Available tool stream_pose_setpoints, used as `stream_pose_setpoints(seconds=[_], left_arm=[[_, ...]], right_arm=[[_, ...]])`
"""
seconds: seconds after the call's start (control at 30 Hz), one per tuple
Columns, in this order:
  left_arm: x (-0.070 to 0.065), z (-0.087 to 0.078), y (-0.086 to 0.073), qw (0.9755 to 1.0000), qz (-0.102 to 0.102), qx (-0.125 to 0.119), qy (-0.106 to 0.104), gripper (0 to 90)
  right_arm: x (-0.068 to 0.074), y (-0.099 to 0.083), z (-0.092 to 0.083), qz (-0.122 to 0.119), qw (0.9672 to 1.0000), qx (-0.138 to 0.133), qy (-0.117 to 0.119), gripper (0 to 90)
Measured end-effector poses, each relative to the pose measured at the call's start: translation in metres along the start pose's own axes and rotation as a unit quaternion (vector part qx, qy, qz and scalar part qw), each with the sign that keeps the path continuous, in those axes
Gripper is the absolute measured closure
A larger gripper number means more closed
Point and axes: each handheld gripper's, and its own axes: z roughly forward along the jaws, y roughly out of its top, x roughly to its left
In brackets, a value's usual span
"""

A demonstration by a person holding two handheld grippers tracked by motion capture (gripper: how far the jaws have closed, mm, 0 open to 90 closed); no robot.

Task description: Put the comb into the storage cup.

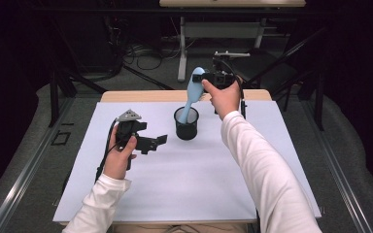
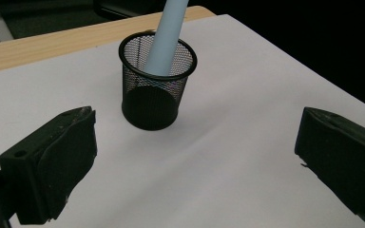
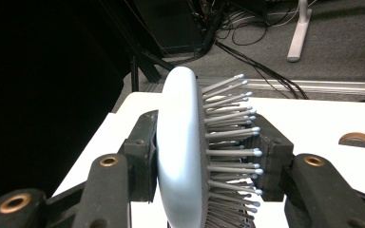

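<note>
The right tongs (image 1: pixel 212 79) are clamped on the head of a pale blue hairbrush (image 1: pixel 192 94), one jaw on its smooth back and the other against the bristles, as the right gripper view shows. The brush's handle end is already inside the black mesh cup (image 1: pixel 186 124), which stands upright near the middle of the counter (image 1: pixel 184 189). The left tongs (image 1: pixel 151 142) hover to the left of the cup, jaws spread wide and empty, pointing towards it.

The step in hand looks like seating the brush in the cup. To do it well, lower the handle until it reaches the cup's bottom before letting go; the cup is light, so a sideways push on its rim could tip it. The left tongs are placed to steady it if needed.

The brush's long axis runs steeply from the cup up to the head, leaning away from the person and to the right, handle down, head up.
</note>
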Motion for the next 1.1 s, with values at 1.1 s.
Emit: stream_pose_setpoints(seconds=[1.1], left_arm=[[0.0,0.002,-0.001,1.0,-0.003,0.001,-0.001,0.4]], right_arm=[[0.001,-0.021,0.024,-0.039,0.999,-0.002,-0.019,51.2]])
